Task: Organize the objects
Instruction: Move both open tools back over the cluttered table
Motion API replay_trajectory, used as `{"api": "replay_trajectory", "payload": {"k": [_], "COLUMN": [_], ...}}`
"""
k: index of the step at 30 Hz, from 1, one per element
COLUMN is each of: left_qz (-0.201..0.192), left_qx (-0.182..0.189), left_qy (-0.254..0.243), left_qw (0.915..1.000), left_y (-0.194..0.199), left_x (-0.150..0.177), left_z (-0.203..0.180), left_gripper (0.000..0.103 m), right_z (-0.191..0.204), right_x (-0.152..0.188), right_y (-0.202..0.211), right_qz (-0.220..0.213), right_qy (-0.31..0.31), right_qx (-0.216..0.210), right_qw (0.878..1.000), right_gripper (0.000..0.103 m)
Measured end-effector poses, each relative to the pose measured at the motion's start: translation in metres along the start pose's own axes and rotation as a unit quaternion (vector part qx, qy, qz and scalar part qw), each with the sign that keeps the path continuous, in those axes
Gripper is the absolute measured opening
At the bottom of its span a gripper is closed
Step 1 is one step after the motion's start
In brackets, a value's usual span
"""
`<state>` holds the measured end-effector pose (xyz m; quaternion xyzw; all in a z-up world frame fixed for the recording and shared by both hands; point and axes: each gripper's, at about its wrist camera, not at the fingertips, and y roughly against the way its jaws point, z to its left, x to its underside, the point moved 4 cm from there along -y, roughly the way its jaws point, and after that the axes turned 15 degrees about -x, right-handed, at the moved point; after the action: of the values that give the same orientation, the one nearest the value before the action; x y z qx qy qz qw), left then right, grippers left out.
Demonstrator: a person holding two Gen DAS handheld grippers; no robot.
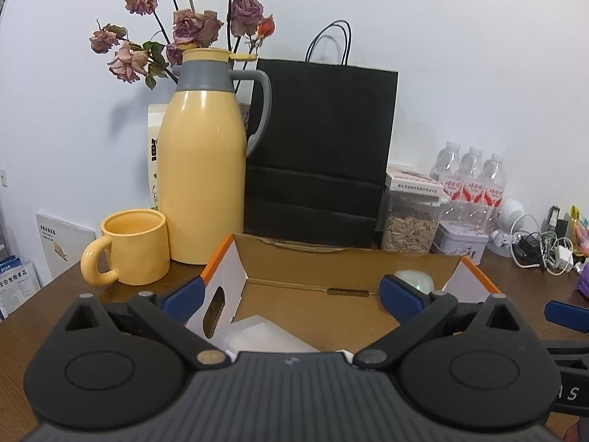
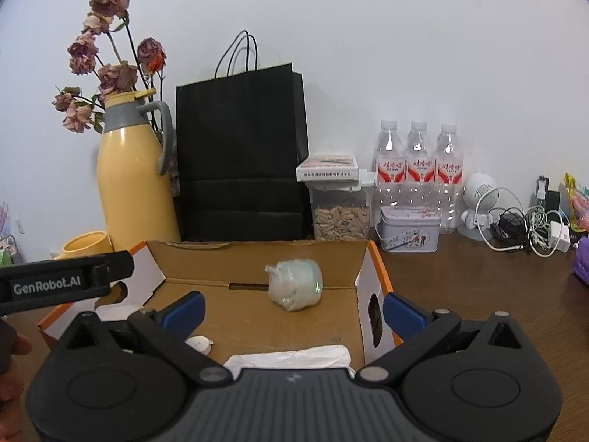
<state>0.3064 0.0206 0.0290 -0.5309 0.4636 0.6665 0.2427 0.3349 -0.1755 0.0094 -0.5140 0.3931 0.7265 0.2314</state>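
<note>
Both claws are spread wide with nothing in them, hovering side by side at the near edge of the open cardboard box (image 2: 257, 258) on the table (image 2: 478, 276). The wrapped pale bundle (image 2: 294, 284) sits toward the back wall of the box, pretty much dead ahead of the right claw (image 2: 294, 307) and off toward the right-hand pad of the left claw (image 1: 291, 296), so I'd say the right one's closer. There's also a white crumpled packet (image 2: 294, 356) lying crosswise right under the right claw, plus a small white round thing (image 2: 198, 343) beside it

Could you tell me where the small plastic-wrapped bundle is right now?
In the right wrist view, the wrapped bundle lies inside the open cardboard box, near its back wall, right of centre.
</note>
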Motion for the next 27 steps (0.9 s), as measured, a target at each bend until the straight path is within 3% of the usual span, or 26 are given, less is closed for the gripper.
{"api": "replay_trajectory", "payload": {"k": [14, 22, 27], "left_qz": [-0.046, -0.033, -0.010], "left_qx": [0.039, 0.036, 0.024], "left_qy": [0.004, -0.013, -0.024], "left_qw": [0.9982, 0.9987, 0.9994], "left_y": [0.053, 0.074, 0.083], "left_x": [-0.005, 0.014, 0.030], "left_z": [0.025, 0.051, 0.070], "left_gripper": [0.103, 0.103, 0.103], "right_z": [0.011, 0.009, 0.003], "right_x": [0.001, 0.027, 0.050], "right_y": [0.053, 0.085, 0.104], "right_qz": [-0.027, -0.017, 0.015], "right_qy": [0.048, 0.057, 0.057], "right_qx": [-0.013, -0.020, -0.028], "right_qw": [0.998, 0.998, 0.998], "right_gripper": [0.103, 0.103, 0.103]}}
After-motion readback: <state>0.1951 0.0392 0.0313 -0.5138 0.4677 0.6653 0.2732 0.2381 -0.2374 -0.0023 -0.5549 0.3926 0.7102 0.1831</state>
